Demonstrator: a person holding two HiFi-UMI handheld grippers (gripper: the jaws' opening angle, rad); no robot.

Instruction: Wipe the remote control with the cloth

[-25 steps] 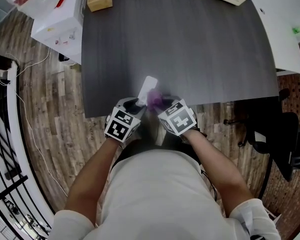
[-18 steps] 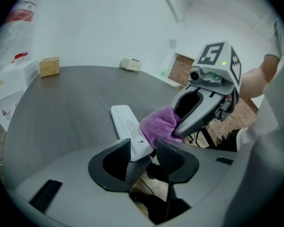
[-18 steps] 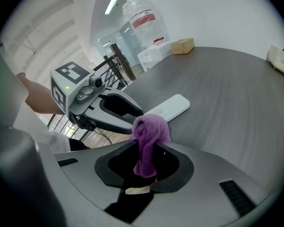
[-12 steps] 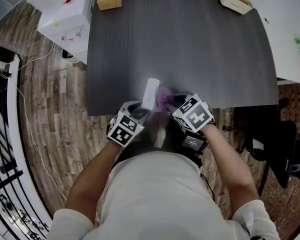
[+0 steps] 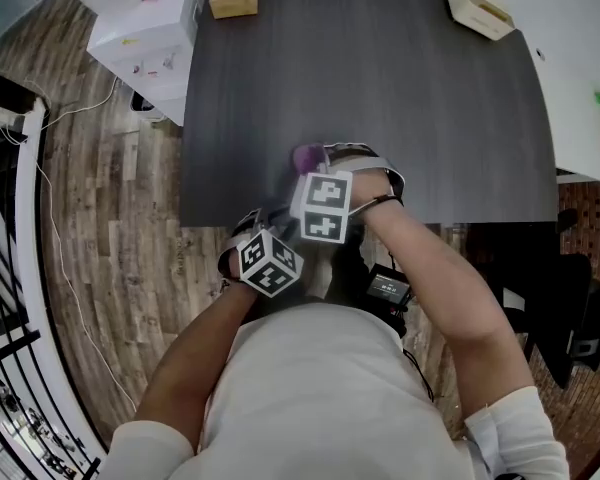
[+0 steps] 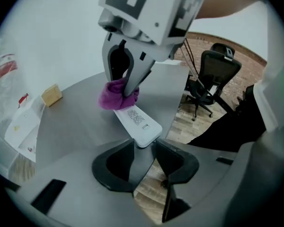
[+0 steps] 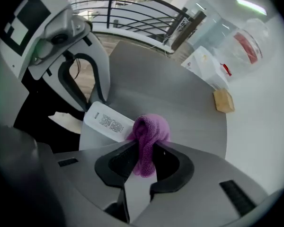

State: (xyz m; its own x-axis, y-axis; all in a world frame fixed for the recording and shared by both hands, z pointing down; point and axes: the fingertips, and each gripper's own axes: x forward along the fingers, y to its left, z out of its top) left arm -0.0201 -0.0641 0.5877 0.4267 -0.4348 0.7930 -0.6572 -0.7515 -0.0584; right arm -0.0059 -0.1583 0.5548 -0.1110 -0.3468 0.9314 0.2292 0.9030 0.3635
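- left gripper (image 6: 142, 148): jaws at a narrow gap, clamped on the near end of the remote (image 6: 138, 123). only that end is pinched.
- right gripper (image 7: 143, 151): jaws closed on the purple cloth (image 7: 150, 129). the cloth is bunched into a wad that sticks out past the tips.
- remote: label side up, near the front edge of the table (image 5: 430, 108). in the head view the right gripper's marker cube covers most of it.
- i can't tell whether its far end rests on the table or is held just clear.
- key relation: the remote's long axis runs straight out from the left jaws toward the right gripper. the cloth wad touches the far end, so the two grippers face each other along that one line.
- my read: the bare length lies between the wad and the left jaws, so the next wipe should run along the axis toward the left gripper.
- risk, as i judge it: with only an end grip, a sideways push could swing the remote in the left jaws. i'd keep pressure light and in line.
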